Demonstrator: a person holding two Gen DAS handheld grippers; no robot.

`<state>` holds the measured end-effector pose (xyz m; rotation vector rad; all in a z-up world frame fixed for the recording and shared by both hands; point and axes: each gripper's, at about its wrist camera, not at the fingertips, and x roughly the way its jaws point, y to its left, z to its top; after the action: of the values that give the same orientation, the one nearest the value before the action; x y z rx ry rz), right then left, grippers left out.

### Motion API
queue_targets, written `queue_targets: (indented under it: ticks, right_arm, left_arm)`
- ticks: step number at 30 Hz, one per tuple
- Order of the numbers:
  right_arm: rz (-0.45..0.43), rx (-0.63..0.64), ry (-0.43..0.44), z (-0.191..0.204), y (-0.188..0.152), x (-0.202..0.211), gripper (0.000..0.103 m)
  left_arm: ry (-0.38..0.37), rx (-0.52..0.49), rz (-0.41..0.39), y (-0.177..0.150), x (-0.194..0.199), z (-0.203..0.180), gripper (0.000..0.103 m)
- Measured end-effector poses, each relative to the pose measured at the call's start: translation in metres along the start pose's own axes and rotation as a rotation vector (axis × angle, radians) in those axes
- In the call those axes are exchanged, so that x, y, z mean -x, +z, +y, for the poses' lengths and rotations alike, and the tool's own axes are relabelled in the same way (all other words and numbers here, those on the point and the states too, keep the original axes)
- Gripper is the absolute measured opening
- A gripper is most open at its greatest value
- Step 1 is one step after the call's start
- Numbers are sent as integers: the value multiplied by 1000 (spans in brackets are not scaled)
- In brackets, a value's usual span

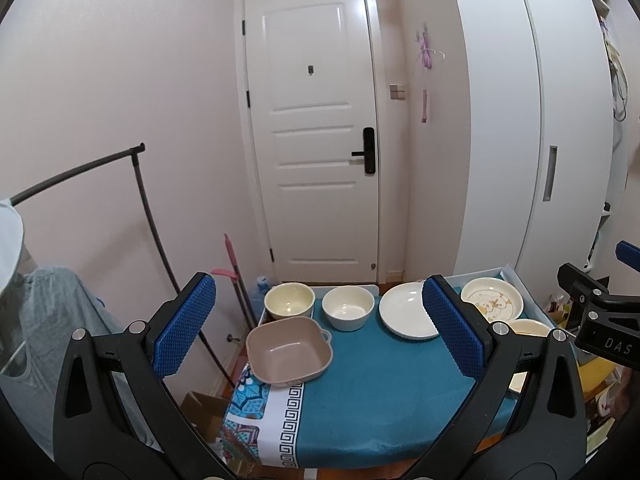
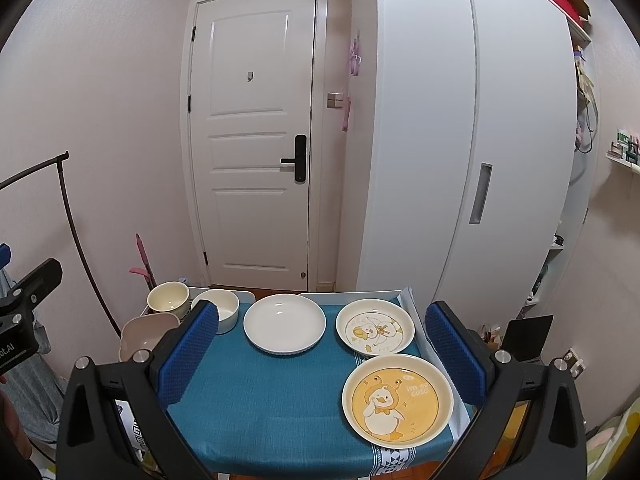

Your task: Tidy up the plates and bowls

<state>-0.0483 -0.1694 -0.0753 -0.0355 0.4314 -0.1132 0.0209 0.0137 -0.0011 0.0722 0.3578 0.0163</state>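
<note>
Left claw (image 1: 320, 328) hovering wide open, empty, over tabletop (image 1: 360, 400). Right claw (image 2: 320, 356) likewise gaping, empty. Bowls (image 1: 346, 307) sitting grouped left, plates (image 2: 285, 323) right, apparently sorted by type for stacking.

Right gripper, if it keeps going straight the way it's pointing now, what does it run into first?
Probably the plain white plate, which sits between the right gripper's open fingers, past bare teal tablecloth. Depth is unclear; it may pass above the plate toward the white door.
</note>
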Motion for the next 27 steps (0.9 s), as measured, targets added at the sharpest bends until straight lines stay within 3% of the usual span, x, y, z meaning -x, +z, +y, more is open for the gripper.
queue_targets:
  ticks: [23,27]
  right_arm:
    - [10,5,1,1,0,-9,103]
    - [26,0,-5,-6,-1,-16,103]
  left_arm:
    - [8,-18,-7,5,-11,2,103]
    - [-18,-31,19,9,-25,-1,103]
